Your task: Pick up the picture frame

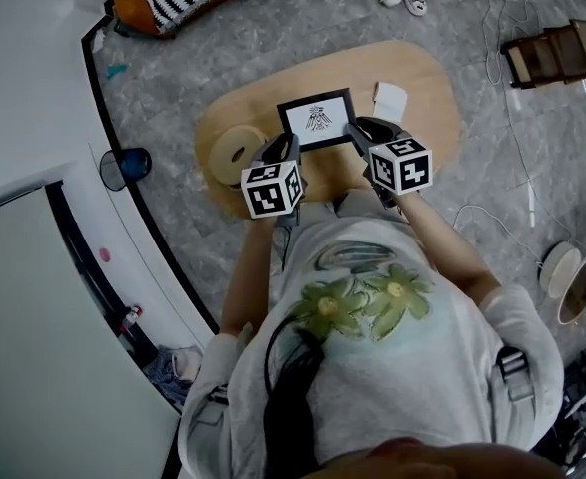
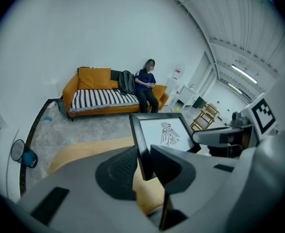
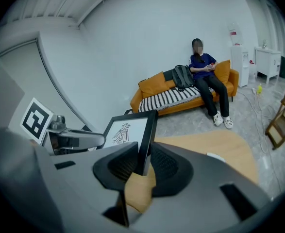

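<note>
Frame [image 1: 316, 118] was held over the surface [image 1: 432, 98], tilted, and seemingly clear of it. Left gripper [image 1: 289, 148] was clamped on its left edge, right gripper [image 1: 360, 132] on its right edge.

Step judged: grasp done, lift in hand. Next: raise both sides evenly so the frame stays level.

Roll [image 1: 237, 151] lay left of the frame, white block [image 1: 390, 99] far right. Neither blocked the way up.

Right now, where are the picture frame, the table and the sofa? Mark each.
picture frame [image 1: 315, 118], head view, white print inside the black border.
table [image 1: 432, 88], head view, bare wood near its right end.
sofa [image 2: 96, 99], left gripper view, striped seat cushion.
</note>
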Available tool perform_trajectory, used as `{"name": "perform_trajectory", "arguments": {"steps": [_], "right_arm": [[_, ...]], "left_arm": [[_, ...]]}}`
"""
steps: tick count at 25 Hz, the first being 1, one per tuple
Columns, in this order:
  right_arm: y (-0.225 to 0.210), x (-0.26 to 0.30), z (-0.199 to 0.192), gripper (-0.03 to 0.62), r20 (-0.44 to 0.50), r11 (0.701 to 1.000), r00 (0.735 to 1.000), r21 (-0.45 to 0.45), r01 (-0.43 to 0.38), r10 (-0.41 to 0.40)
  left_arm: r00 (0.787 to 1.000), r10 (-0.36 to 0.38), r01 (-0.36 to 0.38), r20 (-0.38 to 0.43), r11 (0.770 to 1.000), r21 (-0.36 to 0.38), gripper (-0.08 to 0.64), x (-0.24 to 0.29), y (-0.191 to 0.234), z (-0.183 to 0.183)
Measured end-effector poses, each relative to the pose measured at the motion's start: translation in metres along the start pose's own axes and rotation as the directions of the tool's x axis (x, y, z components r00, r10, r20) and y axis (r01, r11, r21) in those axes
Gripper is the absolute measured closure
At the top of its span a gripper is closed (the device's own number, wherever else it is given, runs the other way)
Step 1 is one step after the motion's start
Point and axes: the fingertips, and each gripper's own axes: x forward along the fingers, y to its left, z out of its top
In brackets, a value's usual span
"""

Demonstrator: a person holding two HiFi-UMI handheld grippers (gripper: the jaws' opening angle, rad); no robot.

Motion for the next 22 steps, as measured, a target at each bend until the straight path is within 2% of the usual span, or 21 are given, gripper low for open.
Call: {"name": "perform_trajectory", "arguments": {"steps": [22], "right_arm": [[0.015, -0.035, 0.023, 0.509, 0.081, 1.0, 0.997, -0.028, 0.0, 0.002]], "left_arm": [[0.995, -0.005, -0.001, 0.097, 0.999, 0.052, 0.463, -0.037, -0.023, 0.024]]}}
